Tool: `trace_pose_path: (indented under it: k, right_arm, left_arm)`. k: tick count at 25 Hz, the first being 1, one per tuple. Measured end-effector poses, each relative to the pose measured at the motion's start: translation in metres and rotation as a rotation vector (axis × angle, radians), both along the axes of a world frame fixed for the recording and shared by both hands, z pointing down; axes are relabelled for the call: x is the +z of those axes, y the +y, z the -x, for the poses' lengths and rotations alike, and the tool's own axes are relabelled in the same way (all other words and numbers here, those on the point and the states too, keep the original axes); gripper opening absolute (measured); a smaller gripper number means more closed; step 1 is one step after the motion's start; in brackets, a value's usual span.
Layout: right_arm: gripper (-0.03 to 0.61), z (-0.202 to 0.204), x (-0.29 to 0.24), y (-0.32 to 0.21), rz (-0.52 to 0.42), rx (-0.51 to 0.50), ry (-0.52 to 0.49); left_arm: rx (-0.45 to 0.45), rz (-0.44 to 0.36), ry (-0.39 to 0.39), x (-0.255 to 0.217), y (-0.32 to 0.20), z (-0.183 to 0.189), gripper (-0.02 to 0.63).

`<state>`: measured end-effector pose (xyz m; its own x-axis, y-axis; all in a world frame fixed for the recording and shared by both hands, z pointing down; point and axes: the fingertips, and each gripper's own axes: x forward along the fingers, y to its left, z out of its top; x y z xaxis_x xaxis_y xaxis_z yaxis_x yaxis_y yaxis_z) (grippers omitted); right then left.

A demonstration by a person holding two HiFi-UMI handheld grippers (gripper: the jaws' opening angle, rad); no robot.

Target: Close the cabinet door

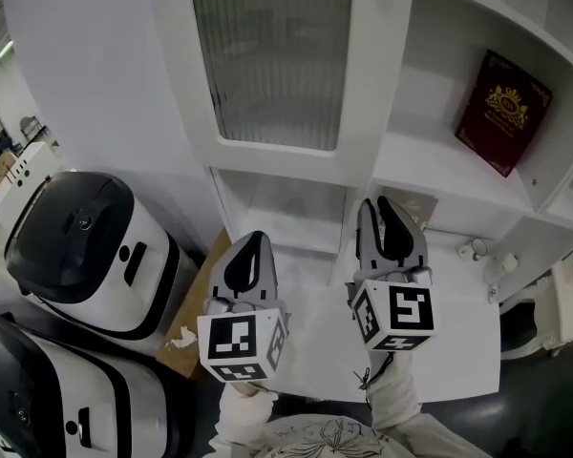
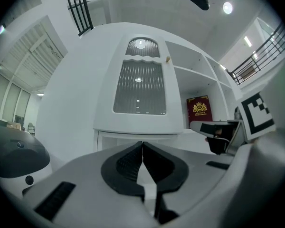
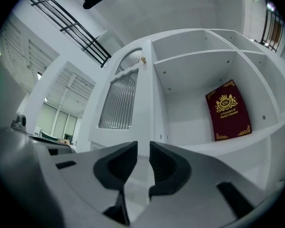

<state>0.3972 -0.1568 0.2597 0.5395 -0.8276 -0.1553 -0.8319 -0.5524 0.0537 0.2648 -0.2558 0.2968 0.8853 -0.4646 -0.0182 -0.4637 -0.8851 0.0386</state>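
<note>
The white cabinet door [image 1: 272, 65] with a ribbed glass panel faces me at the upper middle, left of the open shelves. It also shows in the left gripper view [image 2: 140, 87] and, at a slant, in the right gripper view [image 3: 121, 101]. A dark red book [image 1: 503, 111] leans in the open shelf to its right. My left gripper [image 1: 253, 241] hangs below the door, jaws pressed together and empty [image 2: 142, 146]. My right gripper [image 1: 384, 206] is held below the door's right edge, with a narrow gap between its jaws and nothing in it [image 3: 143, 146]. Neither touches the door.
Two black-and-white round appliances [image 1: 86, 246] [image 1: 48, 399] stand at the left, with a piece of brown cardboard [image 1: 196, 313] beside them. A white counter [image 1: 449, 332] runs below the shelves, with small fittings [image 1: 475, 248] at its back right.
</note>
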Motion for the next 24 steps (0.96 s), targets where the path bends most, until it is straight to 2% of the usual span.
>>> trace_pose_path:
  k: [11, 24]
  right_arm:
    - [0.078, 0.014, 0.007, 0.021, 0.000, 0.036, -0.039]
    - [0.078, 0.027, 0.009, 0.031, 0.007, 0.061, -0.041]
  left_arm:
    - [0.040, 0.005, 0.002, -0.001, 0.012, 0.007, 0.005]
    - [0.047, 0.012, 0.011, -0.001, 0.015, 0.020, 0.005]
